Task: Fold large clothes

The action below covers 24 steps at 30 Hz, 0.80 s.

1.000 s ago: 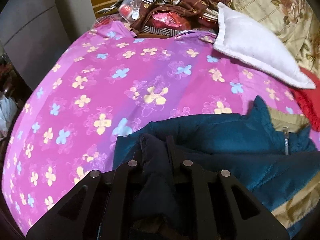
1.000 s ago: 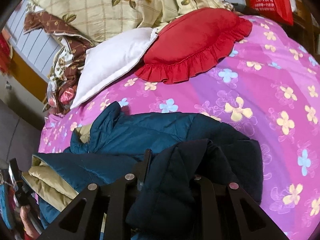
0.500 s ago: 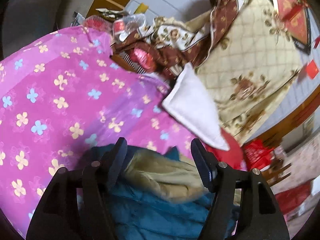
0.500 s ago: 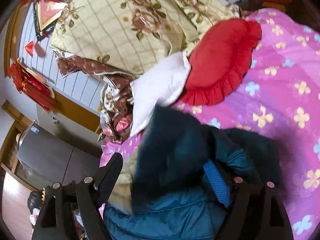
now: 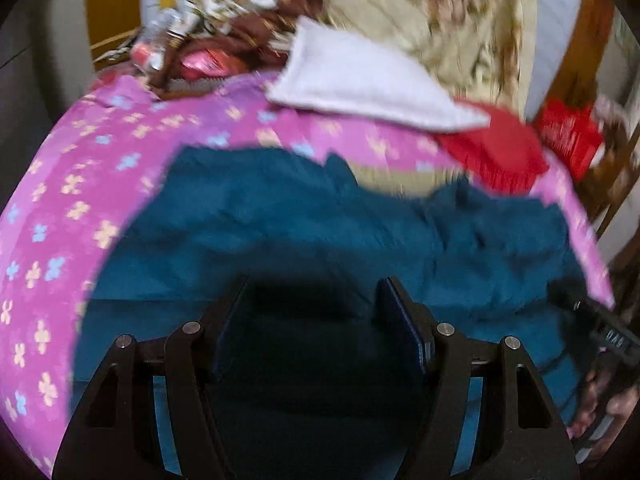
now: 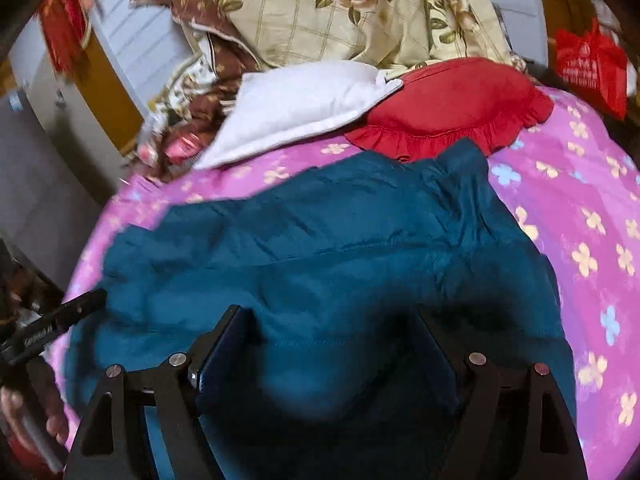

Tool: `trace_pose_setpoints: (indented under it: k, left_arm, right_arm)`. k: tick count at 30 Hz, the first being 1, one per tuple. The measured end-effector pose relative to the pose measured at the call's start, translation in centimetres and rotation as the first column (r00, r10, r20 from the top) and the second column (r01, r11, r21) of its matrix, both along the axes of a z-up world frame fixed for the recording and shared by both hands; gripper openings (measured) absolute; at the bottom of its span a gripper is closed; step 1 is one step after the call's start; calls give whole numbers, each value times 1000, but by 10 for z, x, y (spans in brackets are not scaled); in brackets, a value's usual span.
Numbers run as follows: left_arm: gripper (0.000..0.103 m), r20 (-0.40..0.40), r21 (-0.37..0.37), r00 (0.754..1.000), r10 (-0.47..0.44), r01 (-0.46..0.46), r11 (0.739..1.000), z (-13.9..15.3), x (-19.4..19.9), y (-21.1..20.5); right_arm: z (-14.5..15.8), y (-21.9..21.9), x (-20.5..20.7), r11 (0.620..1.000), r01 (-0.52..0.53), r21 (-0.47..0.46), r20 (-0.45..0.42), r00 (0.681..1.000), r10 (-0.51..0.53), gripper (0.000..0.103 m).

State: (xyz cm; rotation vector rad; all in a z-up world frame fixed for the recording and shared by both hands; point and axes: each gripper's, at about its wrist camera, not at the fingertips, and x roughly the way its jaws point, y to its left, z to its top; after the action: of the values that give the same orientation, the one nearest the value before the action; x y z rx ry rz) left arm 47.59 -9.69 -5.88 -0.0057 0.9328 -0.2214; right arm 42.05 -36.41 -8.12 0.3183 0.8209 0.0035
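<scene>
A large teal padded jacket (image 5: 304,216) lies spread on the pink flowered bed cover (image 5: 60,208); a strip of its tan lining (image 5: 400,178) shows at the far edge. It also shows in the right wrist view (image 6: 340,248). My left gripper (image 5: 316,312) is open and empty, just above the jacket's near part. My right gripper (image 6: 332,332) is open and empty over the same jacket. The other gripper's black tip (image 6: 60,320) shows at the left edge of the right wrist view, and at the right edge of the left wrist view (image 5: 600,320).
A white pillow (image 6: 304,108), a red frilled cushion (image 6: 452,104) and a cream rose-print quilt (image 6: 360,8) lie at the bed's far side. Brown patterned cloth and wrapped items (image 5: 208,52) sit far left. A red bag (image 6: 588,64) hangs far right.
Both grippers let go of the dark folds they held a second ago and now stand open. The jacket now lies spread flat across the bed instead of bunched.
</scene>
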Motion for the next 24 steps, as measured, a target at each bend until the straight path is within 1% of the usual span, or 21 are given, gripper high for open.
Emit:
trace_pose_setpoints:
  k: [3,5,6,9,12,16,18,20,22,24]
  left_arm:
    - [66,49,116,999,5,-11,993,-12,12,-21]
    - [66,41,156,999,15,-21,988,-16,25,-27]
    - [66,23,162,999,26,-29,986,-19,37,-29]
    - [67,-24,143,997,67,-63,988,-28,65,-27]
    - [69,-41,129,994,98,-92,987,-37,82,-27]
    - [71,-31,142,994,109,-104,984,-43,88,-31]
    - [71,-33,130,994,108,-103,986,-42,87,-29]
    - [70,-40,98,994,103,-98,990,-36,83,-23]
    - [70,-46,44,992,119,-117,992,-24,71,-9]
    - [70,-50,-11,989,138,-139,990,-8,54,11]
  right_arm:
    - [-5,8,15,993,-7,-122,13,1000,9,81]
    - [-9,5,27,989,-2,-151,1,1000,2,82]
    - [-13,2,35,988,7,-155,-9,1000,-8,82]
    - [-21,-14,57,990,47,-130,-37,998,-52,84]
    - [-28,-21,75,992,65,-106,-54,996,-71,86]
    - [-34,-21,87,991,66,-120,-60,995,-74,88]
    - [-36,-19,89,990,66,-124,-63,995,-74,89]
    - [-35,-18,87,989,65,-132,-64,995,-74,89]
    - [-30,-16,84,984,69,-163,-76,994,-82,85]
    - [-14,-11,67,979,70,-192,-54,995,-82,81]
